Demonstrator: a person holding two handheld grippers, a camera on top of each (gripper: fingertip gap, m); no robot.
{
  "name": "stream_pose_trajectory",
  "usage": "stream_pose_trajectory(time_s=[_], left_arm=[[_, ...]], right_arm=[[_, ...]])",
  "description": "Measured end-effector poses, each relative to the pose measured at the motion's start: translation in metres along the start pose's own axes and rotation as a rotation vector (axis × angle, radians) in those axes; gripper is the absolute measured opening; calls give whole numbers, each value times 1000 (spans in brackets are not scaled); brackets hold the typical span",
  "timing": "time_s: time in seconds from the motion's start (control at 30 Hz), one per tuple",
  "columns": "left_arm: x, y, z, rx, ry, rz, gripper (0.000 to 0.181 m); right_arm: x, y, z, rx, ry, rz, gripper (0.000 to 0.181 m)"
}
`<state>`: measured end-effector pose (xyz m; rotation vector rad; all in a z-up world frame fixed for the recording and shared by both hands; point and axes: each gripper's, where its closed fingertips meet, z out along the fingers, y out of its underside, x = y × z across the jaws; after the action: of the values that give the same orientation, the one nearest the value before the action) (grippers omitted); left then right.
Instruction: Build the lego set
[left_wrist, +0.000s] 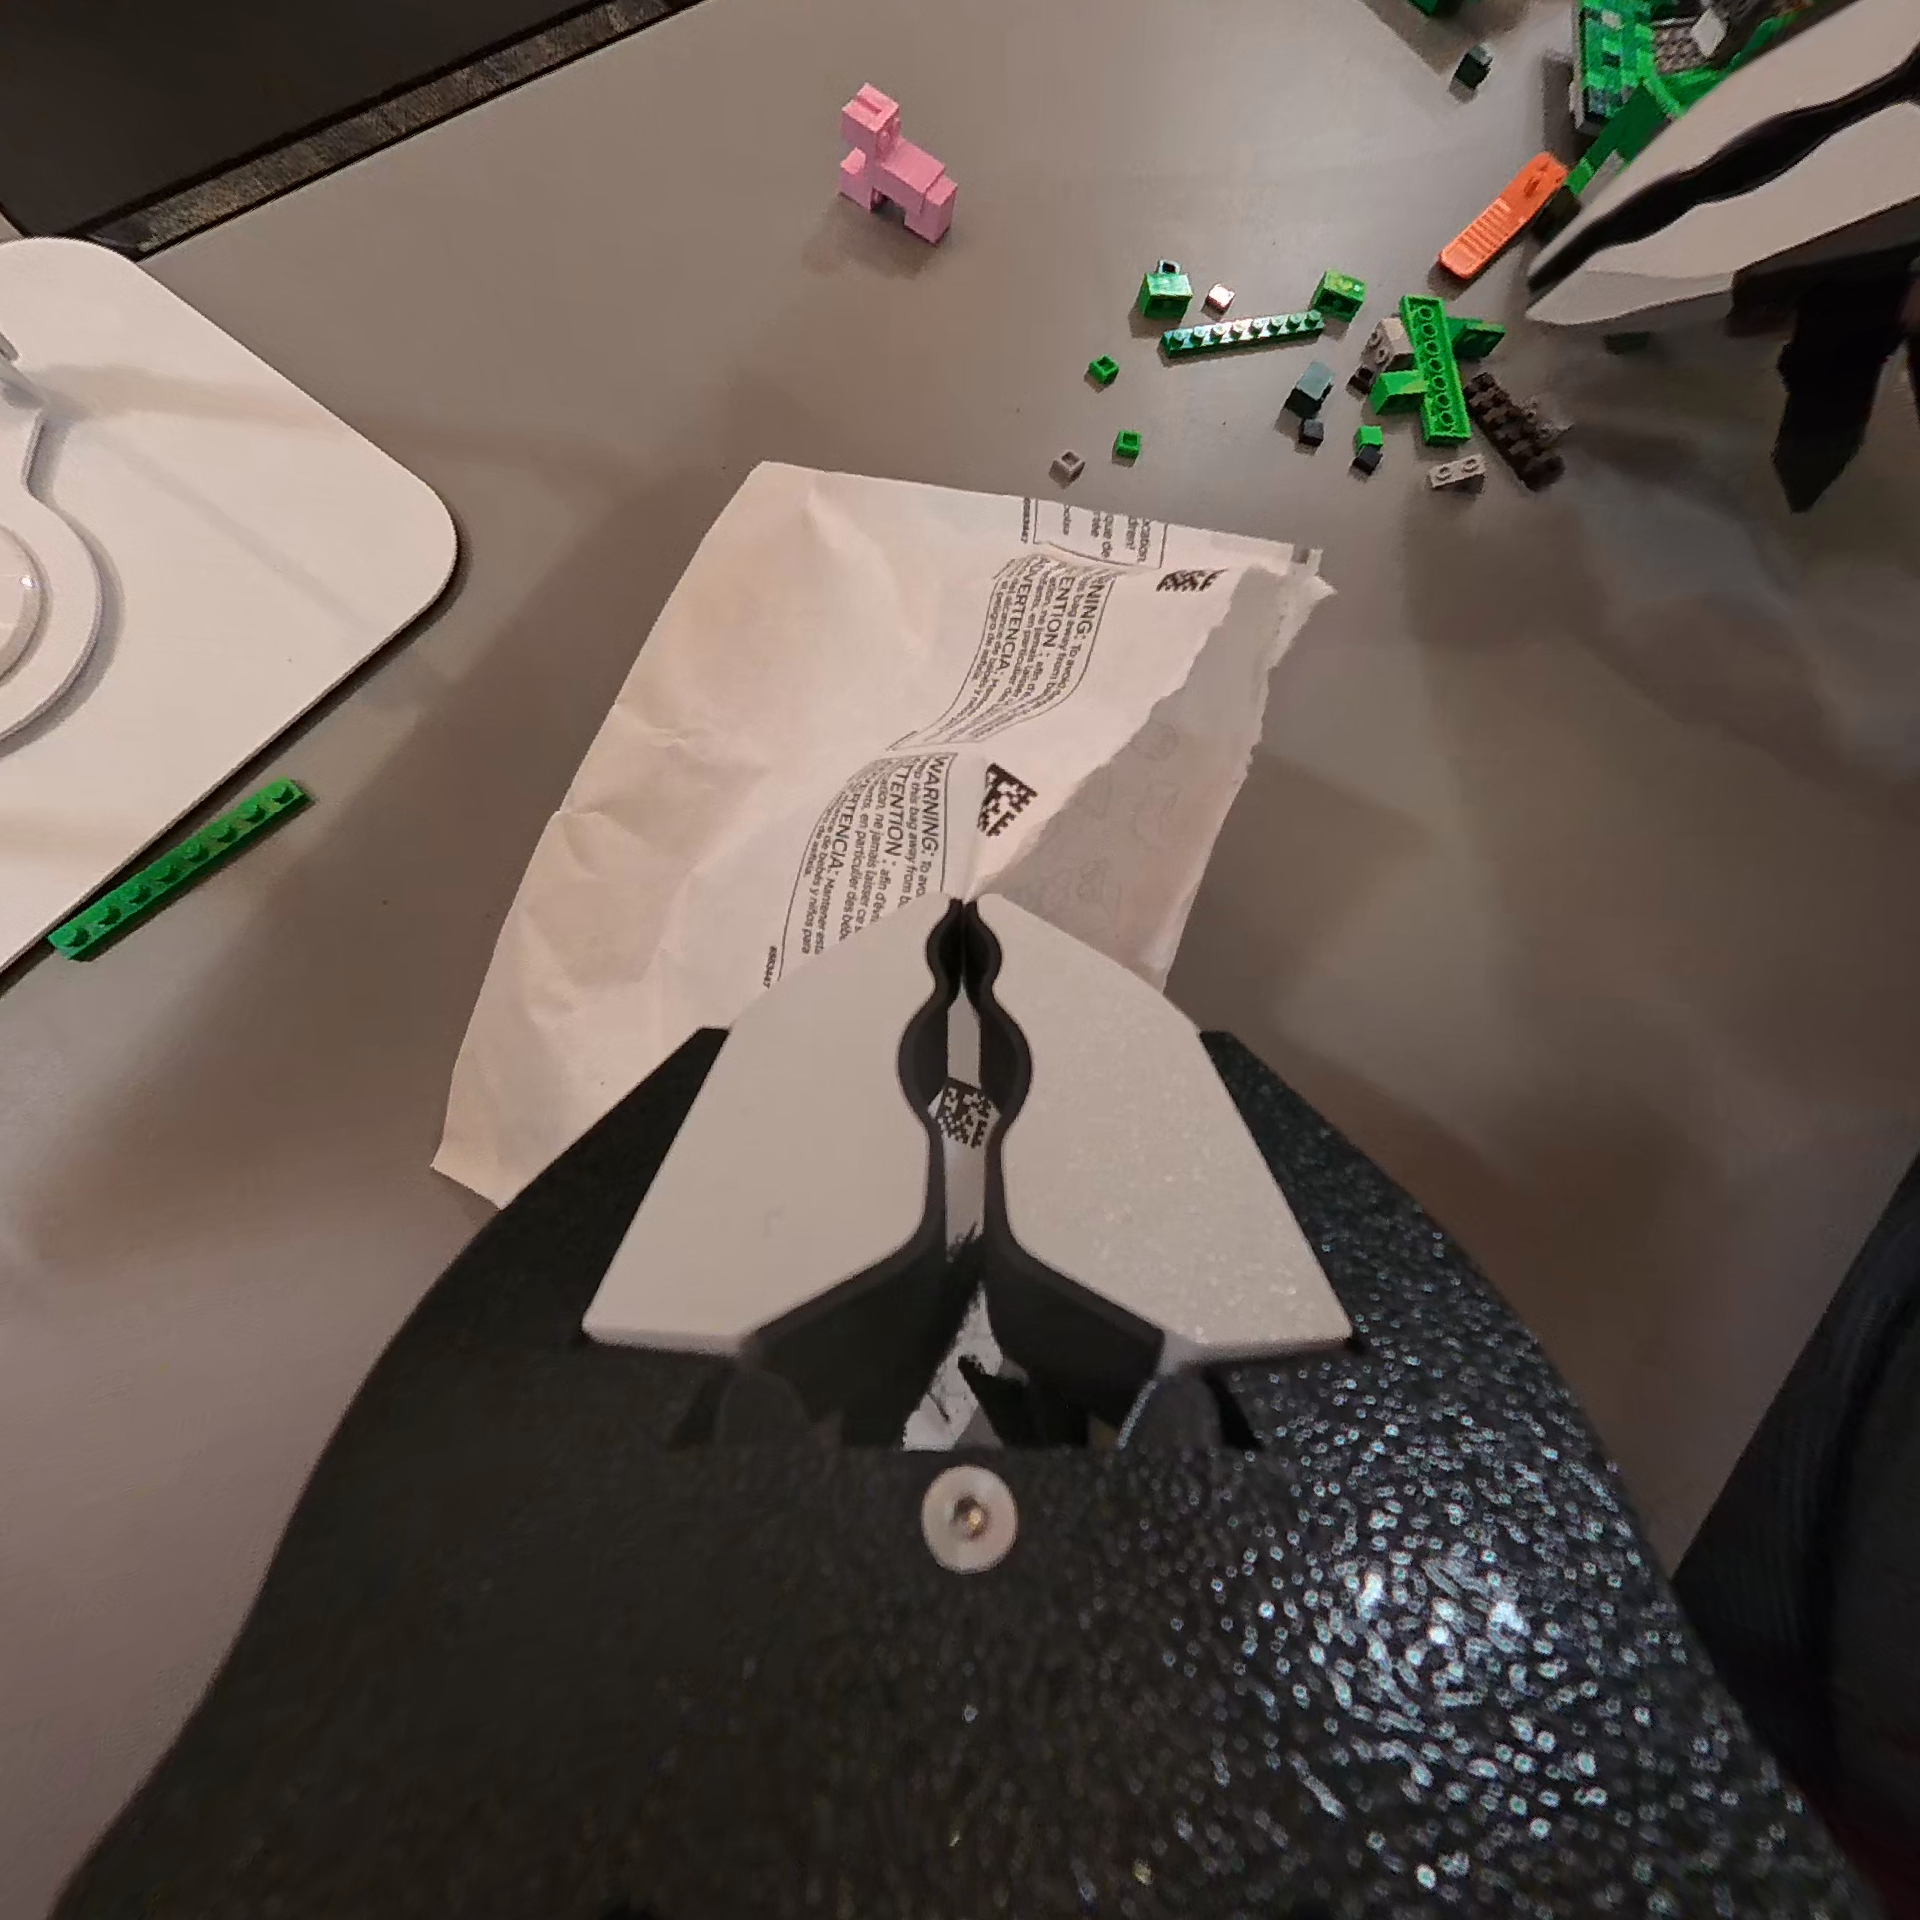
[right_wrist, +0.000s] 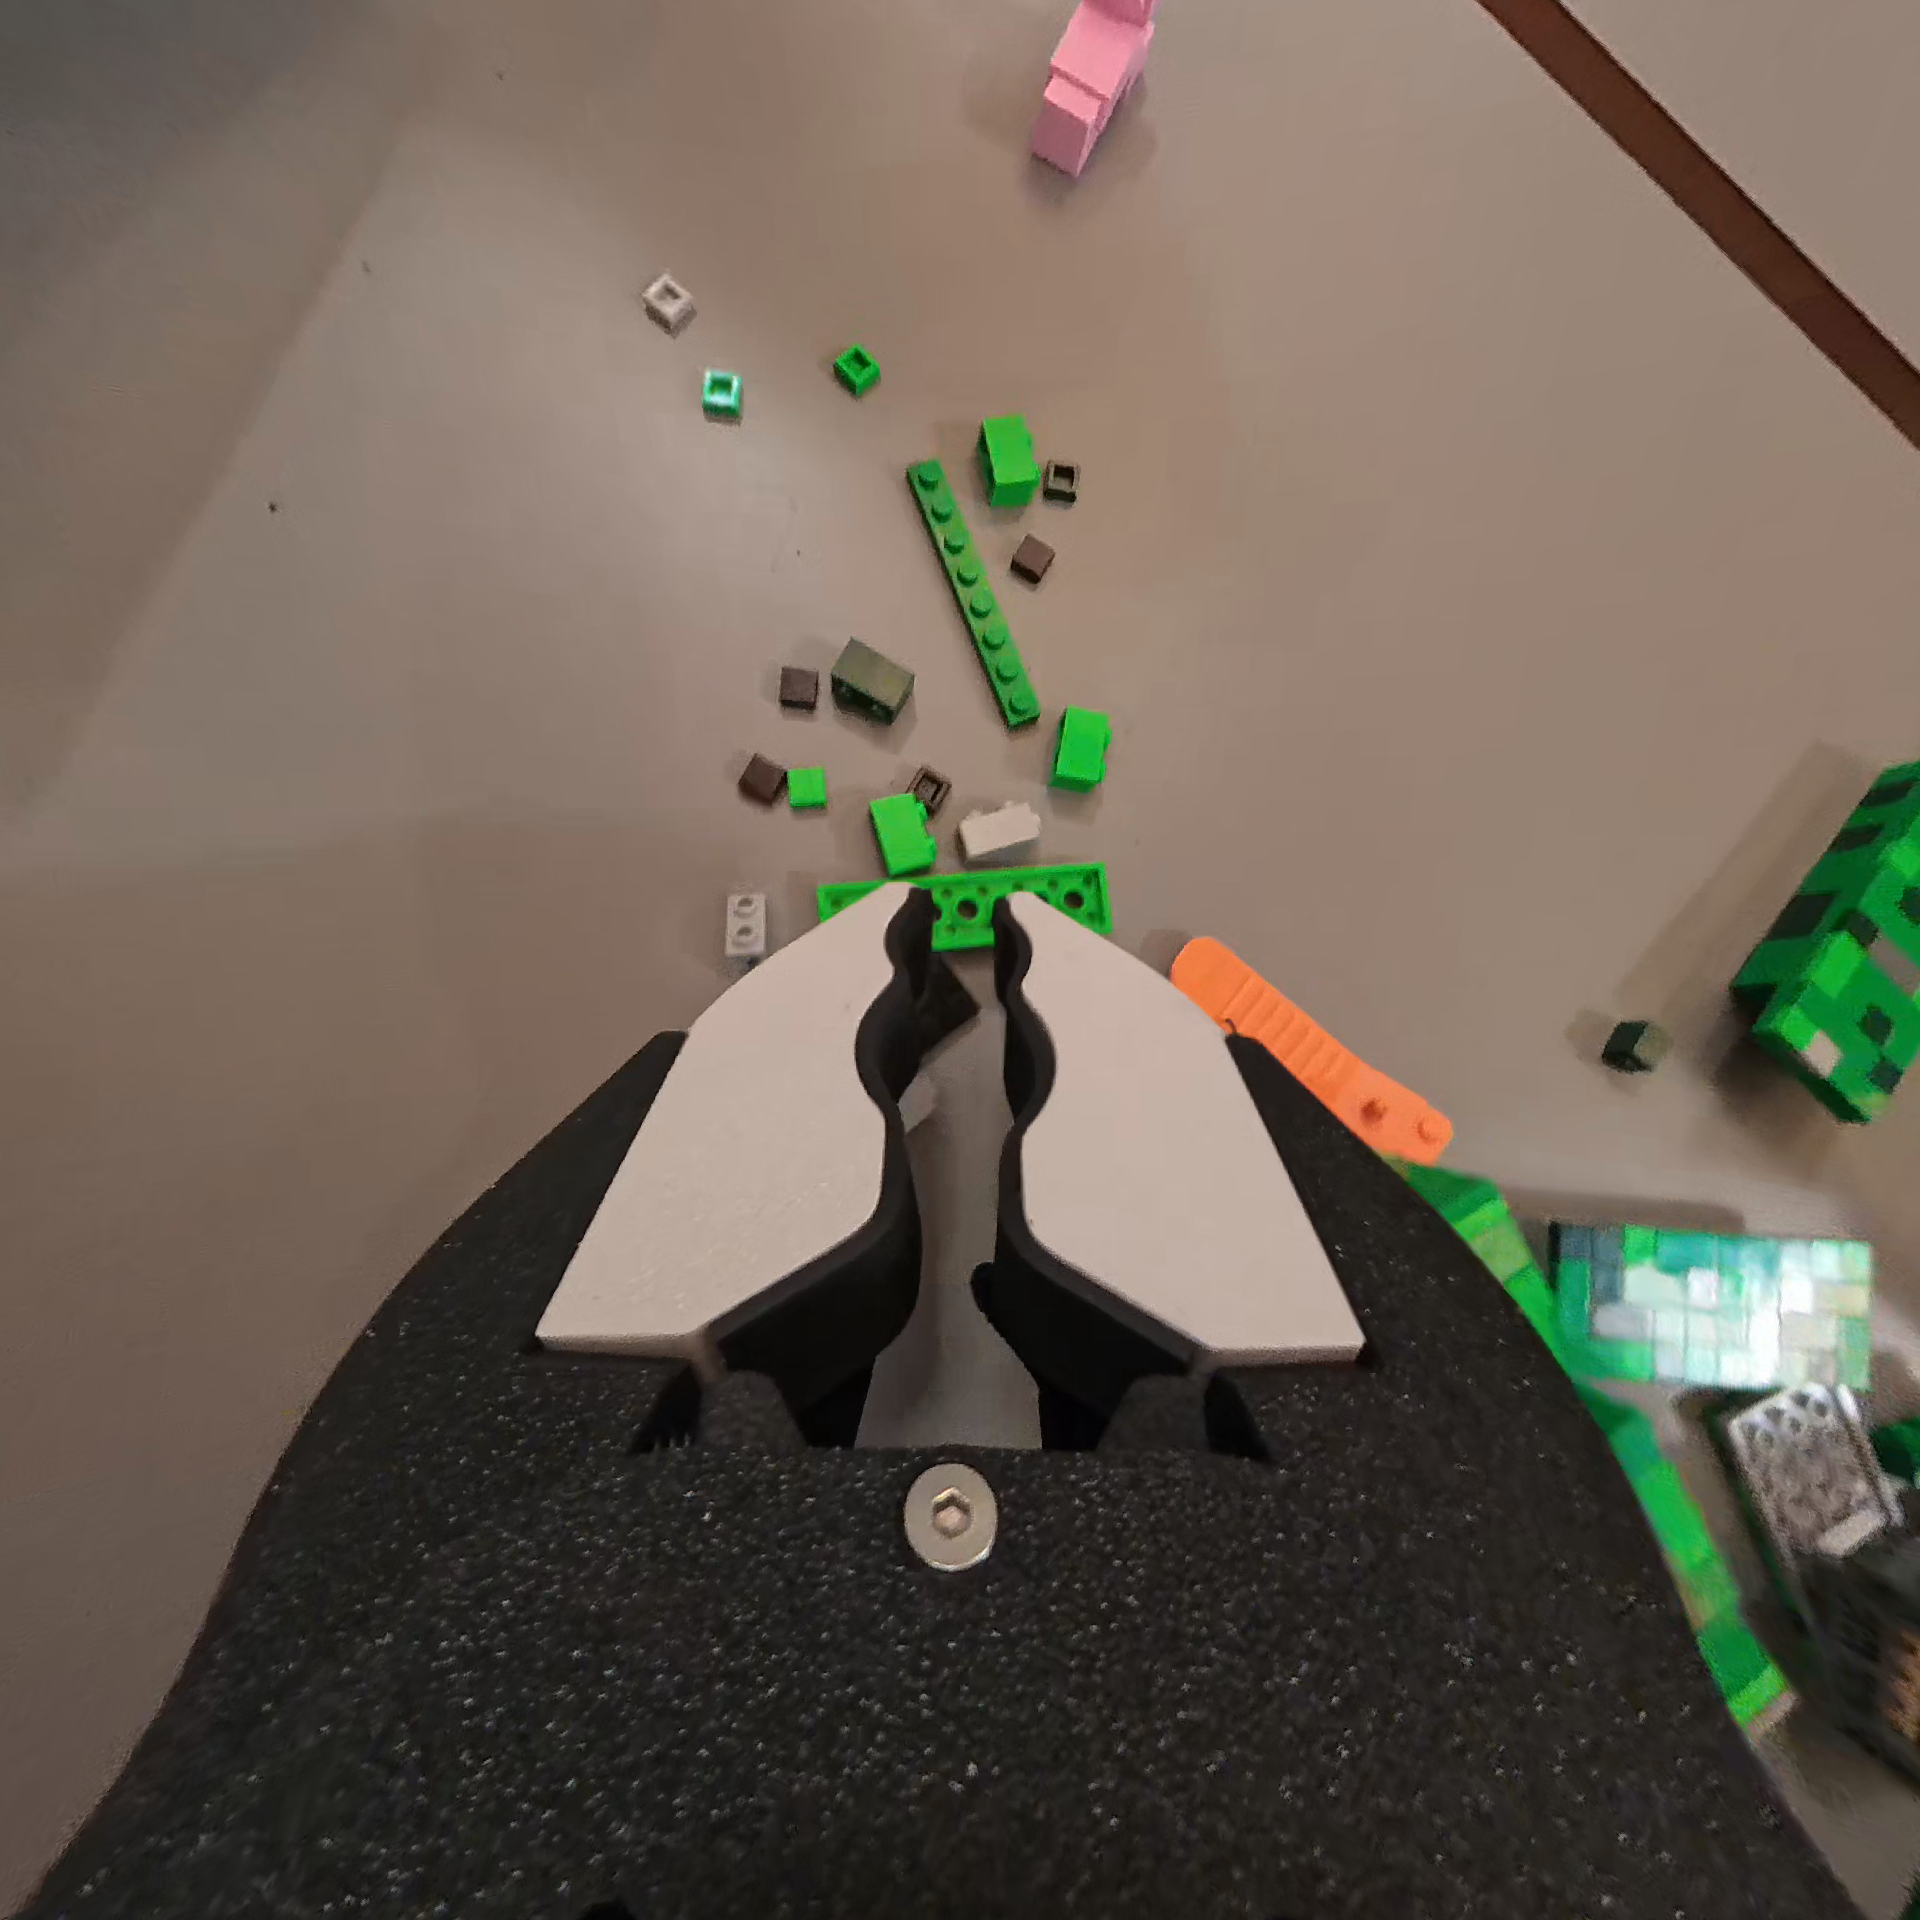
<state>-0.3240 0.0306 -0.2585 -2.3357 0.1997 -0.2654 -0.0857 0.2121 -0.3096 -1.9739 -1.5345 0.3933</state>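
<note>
Both grippers, left gripper and right gripper, look identical: grainy black bodies, pale grey fingers with wavy black inner pads, one silver hex screw.

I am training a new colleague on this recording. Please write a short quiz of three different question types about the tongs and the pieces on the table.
1. True or false: the left tongs are shut on the torn white paper bag.
2. Multiple choice: what lies just past the tips of the right tongs? A) a pink brick animal B) a green plate with holes C) a white tray
3. Short answer: what colour is the ridged flat tool beside the right tongs?

Key
1. True; the paper is pinched between the closed tips.
2. B
3. Orange
</note>
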Motion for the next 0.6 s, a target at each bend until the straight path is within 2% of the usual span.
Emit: stream_pose_trajectory(time_s=[0.1, 0.23, 0.4, 0.6], left_arm=[[0, 0, 0, -2, -2, 2, 0], [0, 0, 0, -4, -2, 3, 0], [0, 0, 0, -2, -4, 4, 0], [1, 1, 0, -8, -4, 7, 0]], right_arm=[[11, -14, 10, -31, -29, 5, 15], [26, -22, 30, -158, -139, 134, 21], [33, -13, 44, -323, -194, 166, 22], [28, -9, 54, -389, -232, 154, 17]])
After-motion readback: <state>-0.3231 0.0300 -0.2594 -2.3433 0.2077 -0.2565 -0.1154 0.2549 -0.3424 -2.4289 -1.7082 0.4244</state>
